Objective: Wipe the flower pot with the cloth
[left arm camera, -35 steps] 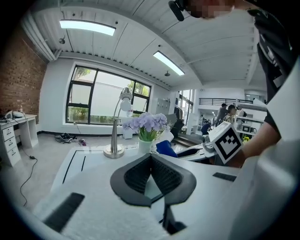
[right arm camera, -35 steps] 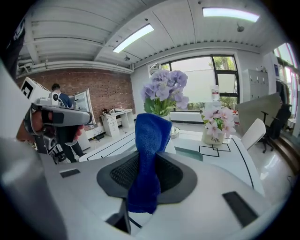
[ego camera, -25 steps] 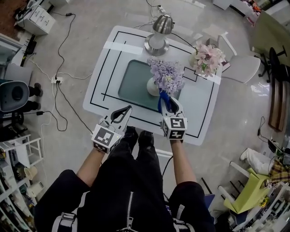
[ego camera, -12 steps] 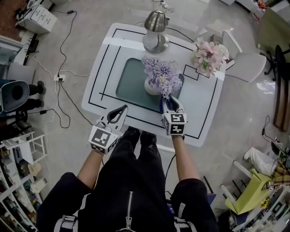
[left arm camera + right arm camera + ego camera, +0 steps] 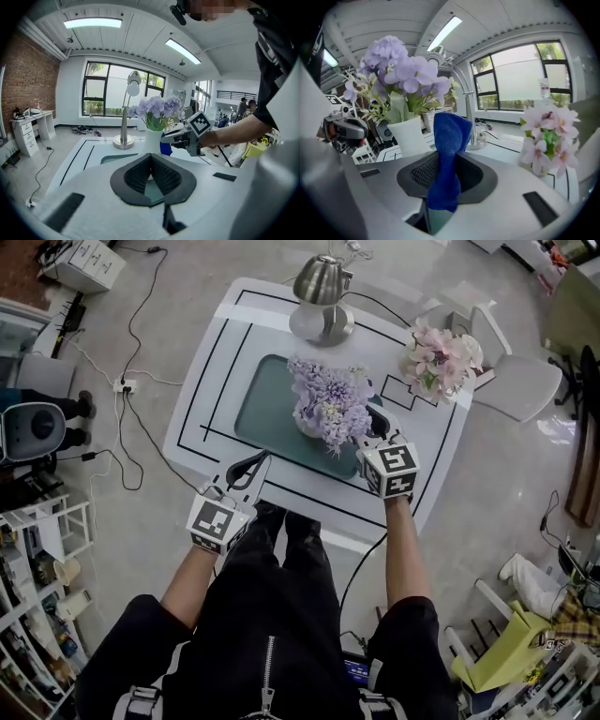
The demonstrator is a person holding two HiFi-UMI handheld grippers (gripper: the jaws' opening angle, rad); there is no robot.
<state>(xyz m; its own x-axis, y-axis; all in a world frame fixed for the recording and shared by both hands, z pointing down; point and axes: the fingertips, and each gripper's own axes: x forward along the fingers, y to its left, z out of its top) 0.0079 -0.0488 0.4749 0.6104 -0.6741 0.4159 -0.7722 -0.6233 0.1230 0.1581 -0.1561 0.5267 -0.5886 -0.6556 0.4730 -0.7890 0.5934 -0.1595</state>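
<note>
A white flower pot (image 5: 305, 424) with purple flowers (image 5: 325, 397) stands on the green mat (image 5: 265, 409) of the white table (image 5: 202, 381). My right gripper (image 5: 371, 427) is at the pot's right side, shut on a blue cloth (image 5: 447, 150). In the left gripper view the cloth (image 5: 165, 146) lies close against the pot (image 5: 152, 140); I cannot tell if they touch. In the right gripper view the pot (image 5: 410, 136) is just left of the cloth. My left gripper (image 5: 259, 465) hangs shut and empty over the table's near edge, apart from the pot.
A silver desk lamp (image 5: 322, 296) stands at the table's far edge. A pot of pink flowers (image 5: 439, 357) sits at the far right corner, next to a white chair (image 5: 520, 390). Cables (image 5: 122, 385) run over the floor to the left.
My right gripper has carried the cloth from the pot's near side round to its right side, farther over the table. The left gripper has hardly moved.
</note>
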